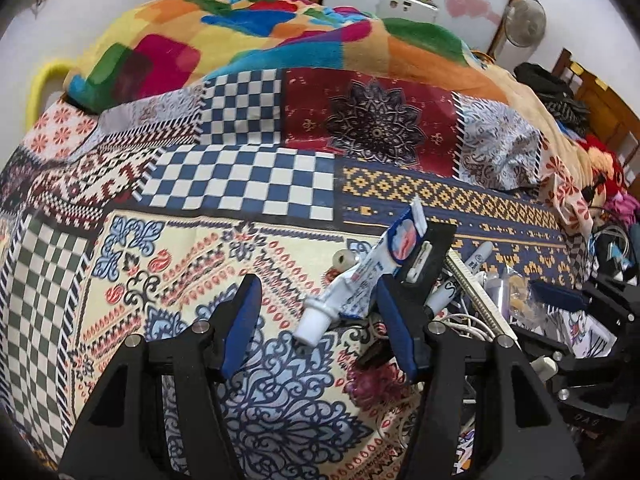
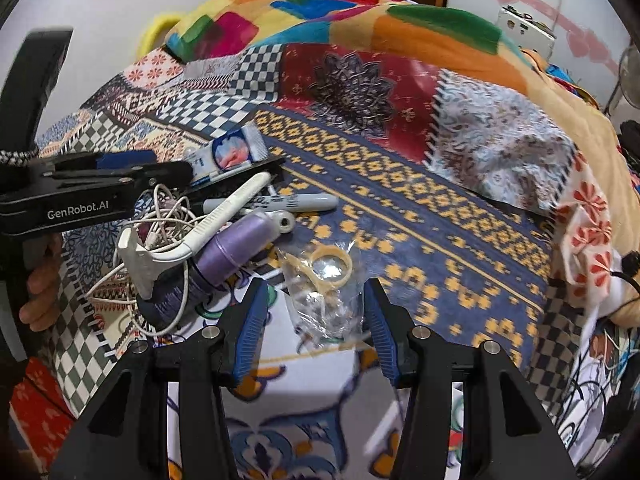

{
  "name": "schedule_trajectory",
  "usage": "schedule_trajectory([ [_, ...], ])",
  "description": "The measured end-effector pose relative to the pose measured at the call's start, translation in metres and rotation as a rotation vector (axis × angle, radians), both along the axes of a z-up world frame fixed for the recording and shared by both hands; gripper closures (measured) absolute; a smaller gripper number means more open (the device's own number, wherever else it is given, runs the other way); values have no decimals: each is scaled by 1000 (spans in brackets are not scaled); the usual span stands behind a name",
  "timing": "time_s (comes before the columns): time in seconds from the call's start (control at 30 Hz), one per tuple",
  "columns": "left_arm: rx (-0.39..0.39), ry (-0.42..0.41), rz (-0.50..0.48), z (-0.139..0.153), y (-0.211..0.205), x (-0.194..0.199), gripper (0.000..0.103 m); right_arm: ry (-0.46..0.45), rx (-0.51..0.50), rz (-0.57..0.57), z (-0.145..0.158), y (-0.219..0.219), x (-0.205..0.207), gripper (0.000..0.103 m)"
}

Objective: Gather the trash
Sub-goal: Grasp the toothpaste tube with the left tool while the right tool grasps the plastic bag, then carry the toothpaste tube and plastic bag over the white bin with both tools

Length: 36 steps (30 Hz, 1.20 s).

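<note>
Currently on a bed under a patchwork bedsheet [image 1: 240,184], multicoloured blanket [image 1: 248,40] heaped at the far end. Left gripper [image 1: 316,320] with jaws spread apart, nothing between the pads; toothpaste tube [image 1: 360,276] lying tilted just ahead, white cap end reaching into the gap between the blue fingers [image 1: 244,316], no visible clamping. Tube's far end propped on a black tray-like piece [image 1: 432,252], contact unclear. Grey marker [image 1: 460,280] just right of the tube, then a white comb-like strip, tangled white cable [image 1: 472,324] below. Right gripper [image 2: 316,320] also wide open, holding nothing, hovering over a crumpled clear plastic bag [image 2: 324,300] with a pale yellowish ring [image 2: 332,264] inside or on it; bag sits between the fingertip lines, touching cannot be told. Left of that bag, a cluttered pile: purple thread spool [image 2: 236,248], white curved plastic handle [image 2: 192,236], same white cable, grey marker, toothpaste tube at the back. Left gripper body visible at the left edge of the right wrist view, labelled GenRobot.AI, a hand [image 2: 40,284] gripping its handle. Standing fan [image 1: 524,20] near the far wall.
</note>
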<state>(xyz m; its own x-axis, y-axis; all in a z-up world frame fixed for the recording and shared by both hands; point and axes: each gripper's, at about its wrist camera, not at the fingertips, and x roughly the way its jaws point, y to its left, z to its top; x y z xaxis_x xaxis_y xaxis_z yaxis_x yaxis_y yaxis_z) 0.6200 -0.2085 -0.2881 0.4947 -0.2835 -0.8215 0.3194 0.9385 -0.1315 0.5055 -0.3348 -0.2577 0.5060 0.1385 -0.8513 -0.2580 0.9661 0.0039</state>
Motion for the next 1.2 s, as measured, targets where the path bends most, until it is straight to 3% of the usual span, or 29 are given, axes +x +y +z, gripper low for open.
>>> schedule_trajectory([
  [0.13,10,-5,-17,0,-5,-2,45,-16,-8,7,-1,4,2,57],
  [0.2,9,1,-13,0,-5,-4,45,-21,0,-1,0,2,3,63],
  [0.27,13,0,-24,0,-5,-8,54,-19,6,-5,1,0,3,69],
  [0.3,14,-1,-39,1,-6,-11,67,-17,14,-6,1,0,3,70],
  [0.43,11,8,-61,1,-4,-19,71,6,51,-5,1,-3,1,80],
  [0.5,-14,15,-47,4,0,-21,84,17,64,-8,2,-5,-2,81],
  [0.63,-67,23,-1,15,13,-24,84,21,62,-30,6,-8,-7,82],
  [0.77,-29,23,10,24,19,-33,84,29,89,-39,14,-13,-12,82],
  [0.9,63,-10,3,29,24,-56,84,22,87,-26,23,-11,-22,82],
  [1.07,160,55,34,9,34,-74,84,24,59,3,25,-5,-38,82],
  [1.2,160,42,31,4,32,-82,81,41,71,5,23,-6,-45,82],
])
